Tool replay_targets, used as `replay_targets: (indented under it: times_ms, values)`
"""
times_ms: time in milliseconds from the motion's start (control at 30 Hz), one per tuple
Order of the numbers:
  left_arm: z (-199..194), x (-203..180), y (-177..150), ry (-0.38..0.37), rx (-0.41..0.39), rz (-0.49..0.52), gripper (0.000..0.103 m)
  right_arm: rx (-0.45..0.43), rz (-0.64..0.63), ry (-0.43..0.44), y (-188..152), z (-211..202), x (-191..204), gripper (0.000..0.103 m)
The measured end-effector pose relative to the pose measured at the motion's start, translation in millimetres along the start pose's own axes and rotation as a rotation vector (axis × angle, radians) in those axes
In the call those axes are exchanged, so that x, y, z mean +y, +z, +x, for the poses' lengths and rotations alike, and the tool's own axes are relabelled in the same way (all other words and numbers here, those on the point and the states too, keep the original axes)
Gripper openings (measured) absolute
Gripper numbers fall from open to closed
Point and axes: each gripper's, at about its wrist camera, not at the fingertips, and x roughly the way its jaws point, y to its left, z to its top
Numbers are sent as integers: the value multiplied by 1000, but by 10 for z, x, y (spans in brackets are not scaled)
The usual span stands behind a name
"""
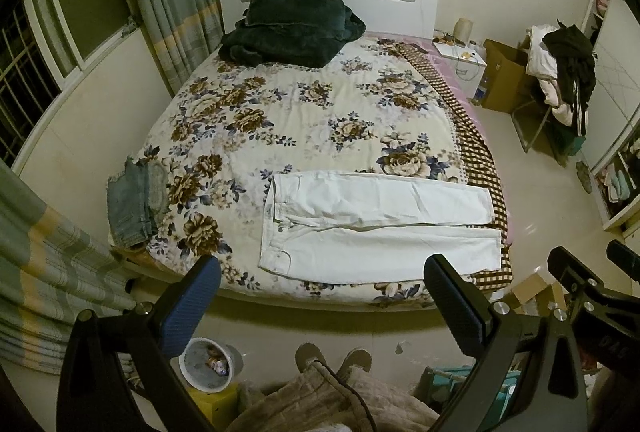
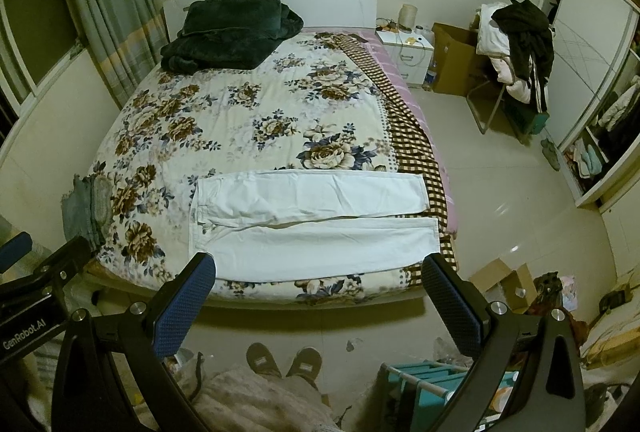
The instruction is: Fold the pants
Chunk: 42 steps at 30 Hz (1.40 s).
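Note:
White pants lie flat near the foot of the flowered bed, waist to the left, both legs stretched out to the right, side by side. They also show in the right wrist view. My left gripper is open and empty, held above the floor in front of the bed's foot edge. My right gripper is open and empty too, at about the same height, just to the right of the left one. Neither touches the pants.
Folded blue jeans lie at the bed's left edge. A dark green blanket sits by the headboard. A white bucket and my feet are on the floor below. A chair piled with clothes and cardboard boxes stand right.

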Motion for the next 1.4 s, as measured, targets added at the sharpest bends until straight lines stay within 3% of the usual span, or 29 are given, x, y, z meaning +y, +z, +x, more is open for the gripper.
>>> replay_targets:
  times_ms: [1233,1400]
  values:
    - [17,-80,20,-12,-3,-3,103,10,3,-4,-9,0,21,103]
    - [35,-169,50,-22,4,-2,103,21,6,-9,9,195,-116,103]
